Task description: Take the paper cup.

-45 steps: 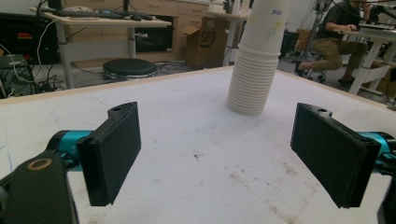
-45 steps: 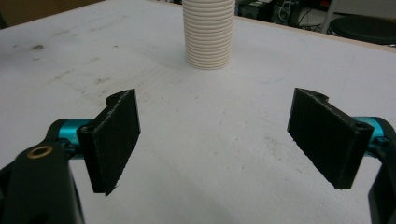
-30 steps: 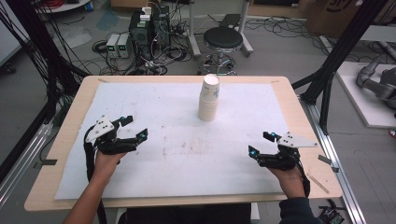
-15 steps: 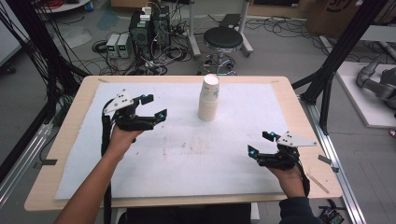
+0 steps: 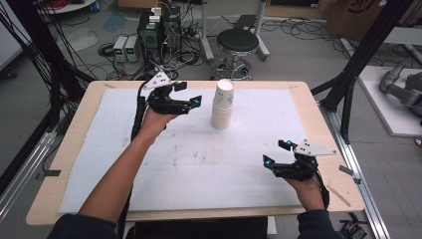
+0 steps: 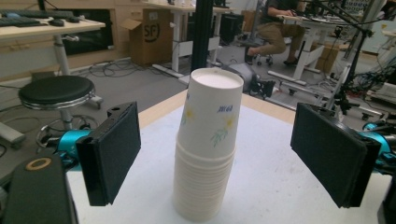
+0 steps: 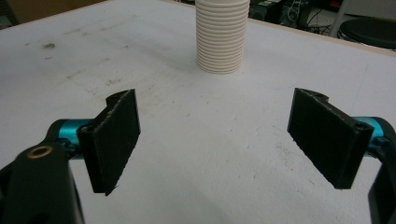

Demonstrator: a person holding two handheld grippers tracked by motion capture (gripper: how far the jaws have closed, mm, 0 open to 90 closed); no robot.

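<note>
- Tall stack of nested white paper cups with a small floral print (image 5: 222,105): stands upright, mouth down, on the white padded mat (image 5: 109,149), toward twelve o'clock of the table centre; in the left gripper view (image 6: 208,149) it leans slightly off plumb.
- Left gripper (image 5: 185,95): jaws spread wide, at nine o'clock of the stack, near it but not touching; in its own view the stack sits between the two black pads (image 6: 112,151).
- Right gripper (image 5: 276,153): jaws equally wide, holding nothing, low over the mat at about four o'clock of the stack, well apart from it.
- Risk 1: a pad that arrives first on one side would likely push the light, leaning column over.
- Risk 2: a hard squeeze could crush the thin walls and jam the cups together.
- Risk 3: gripping high may lift several cups at once, or drag the whole stack, since nothing steadies its ribbed base (image 7: 219,44).
</note>
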